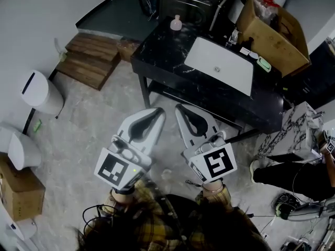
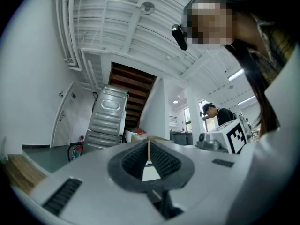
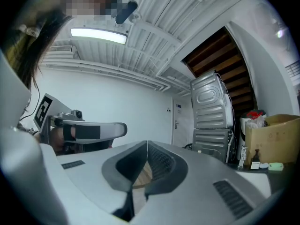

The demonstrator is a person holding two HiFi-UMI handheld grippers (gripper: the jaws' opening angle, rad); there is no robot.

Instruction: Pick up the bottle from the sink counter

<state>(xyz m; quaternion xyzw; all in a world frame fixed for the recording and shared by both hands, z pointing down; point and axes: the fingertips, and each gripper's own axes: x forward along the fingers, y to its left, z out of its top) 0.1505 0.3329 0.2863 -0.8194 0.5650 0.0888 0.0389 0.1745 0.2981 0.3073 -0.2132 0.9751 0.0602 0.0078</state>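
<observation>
Left tool (image 1: 159, 111), right tool (image 1: 178, 108) closed | bottle (image 1: 176, 23) on counter (image 1: 159, 56) corner, near sink (image 1: 230, 73)

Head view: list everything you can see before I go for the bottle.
bottle: one, pale pink, counter's far left corner
counter: one, black marbled, ahead of the grippers
sink basin: one, white, set in the counter
cardboard box: one, tan, at the counter's right end
wooden planks: one stack, brown, floor left of the counter
bin: one, white, floor at far left
left gripper: one, white, shut, empty, short of the counter
right gripper: one, white, shut, empty, beside the left
</observation>
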